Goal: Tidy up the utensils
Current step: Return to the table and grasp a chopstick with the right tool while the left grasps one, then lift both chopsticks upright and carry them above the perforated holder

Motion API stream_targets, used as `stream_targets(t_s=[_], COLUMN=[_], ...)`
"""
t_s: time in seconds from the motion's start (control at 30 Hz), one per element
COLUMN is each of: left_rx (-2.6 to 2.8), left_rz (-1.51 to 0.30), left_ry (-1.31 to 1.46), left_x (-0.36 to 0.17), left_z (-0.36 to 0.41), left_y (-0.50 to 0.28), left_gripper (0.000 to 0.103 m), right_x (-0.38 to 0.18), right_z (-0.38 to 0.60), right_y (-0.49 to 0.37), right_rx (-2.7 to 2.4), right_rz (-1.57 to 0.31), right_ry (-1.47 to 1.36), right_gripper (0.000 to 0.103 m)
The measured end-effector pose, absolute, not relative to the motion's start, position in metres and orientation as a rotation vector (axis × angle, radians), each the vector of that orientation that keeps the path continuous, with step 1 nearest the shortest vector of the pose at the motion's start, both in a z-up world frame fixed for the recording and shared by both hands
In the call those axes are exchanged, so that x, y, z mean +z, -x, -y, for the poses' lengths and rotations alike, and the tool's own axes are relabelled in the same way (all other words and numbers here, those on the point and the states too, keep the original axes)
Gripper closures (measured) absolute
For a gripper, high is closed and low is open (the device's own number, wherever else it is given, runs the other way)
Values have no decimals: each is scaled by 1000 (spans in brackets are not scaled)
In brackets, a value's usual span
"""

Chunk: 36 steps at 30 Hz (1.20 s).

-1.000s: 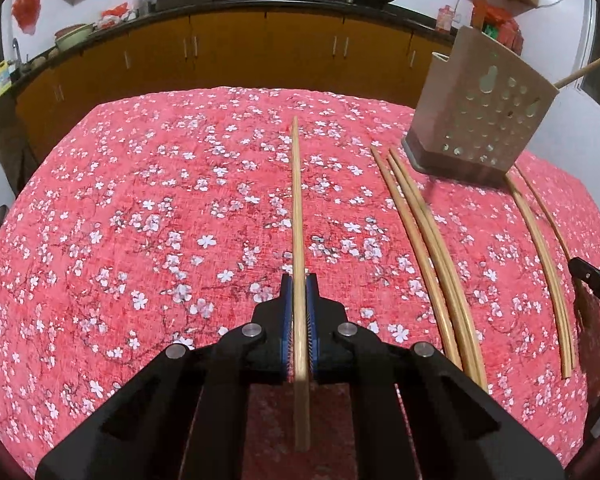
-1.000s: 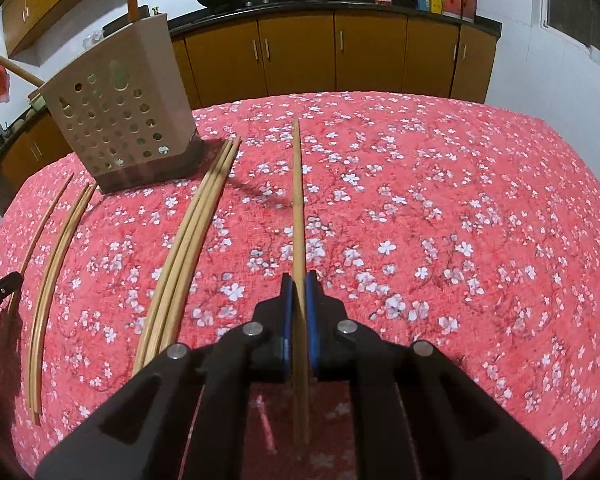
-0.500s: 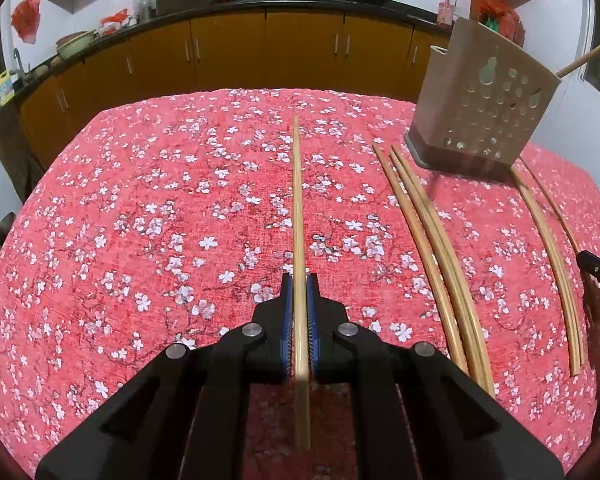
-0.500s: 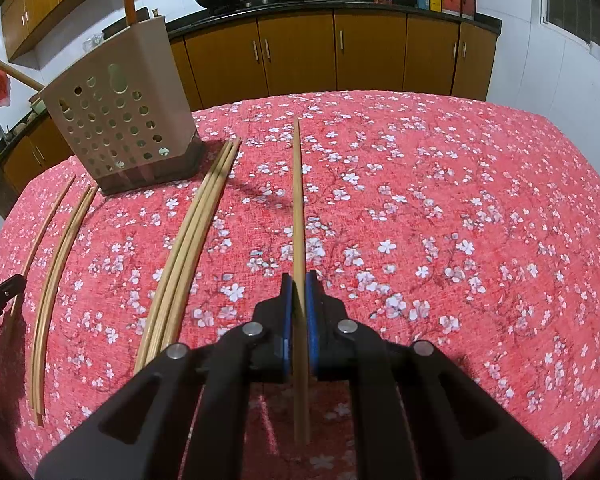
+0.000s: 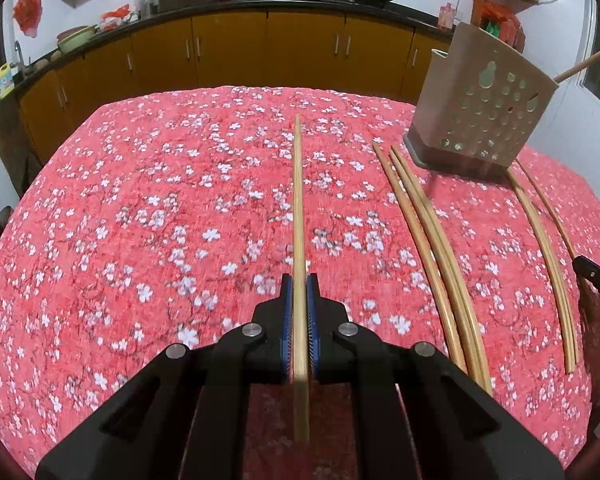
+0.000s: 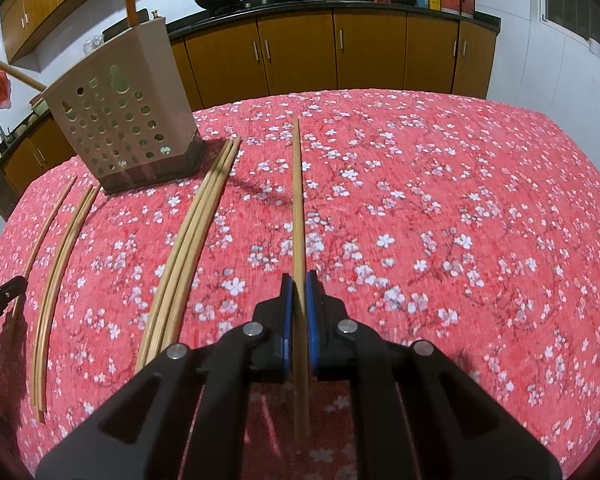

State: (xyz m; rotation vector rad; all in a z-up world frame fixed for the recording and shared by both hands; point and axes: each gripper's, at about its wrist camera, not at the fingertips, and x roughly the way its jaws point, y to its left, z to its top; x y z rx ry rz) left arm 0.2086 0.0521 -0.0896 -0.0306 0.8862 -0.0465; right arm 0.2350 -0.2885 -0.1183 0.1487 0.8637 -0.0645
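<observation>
My left gripper [image 5: 299,280] is shut on a long bamboo chopstick [image 5: 297,208] and holds it above the red floral tablecloth. My right gripper [image 6: 299,280] is shut on another bamboo chopstick [image 6: 297,200], also held above the cloth. A beige perforated utensil holder [image 5: 482,116] stands at the far right in the left wrist view and at the far left in the right wrist view [image 6: 120,120]; sticks poke out of its top. Loose chopsticks [image 5: 432,240] lie on the cloth in front of it, and also show in the right wrist view [image 6: 188,248].
Another pair of chopsticks [image 5: 548,256] lies further right in the left wrist view, at the left in the right wrist view [image 6: 56,280]. Yellow cabinets [image 5: 260,52] and a dark counter with woks stand behind the table. The other gripper's tip [image 5: 596,280] shows at the right edge.
Both grippers have risen slightly and moved a little towards the holder, each still holding its chopstick. The loose chopsticks have not moved.
</observation>
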Motion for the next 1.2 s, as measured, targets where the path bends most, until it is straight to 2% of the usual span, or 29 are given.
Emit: stream_targets(t_s=[0.33,0.47,0.93,1.2], left_rx=[-44,-48,-51,-64], left_rz=[-889,-878,-610,-505], left_ry=[10,11,86,116], left_x=[-88,-80,14,48], left_z=[-50,-49,-65,-65], left_y=[-197,-196,-181,-175], left_gripper=[95,95,96,96], right_x=[-118,-100,-9,17], right_z=[290,297,308,308], right_y=[-228,-220,-194,-188], right_rx=[-59,-54,-58,-62], right_rz=[-864,-811,-541,-461], right_ry=[-151,-175,-199,-183], right_gripper=[95,95,95,95])
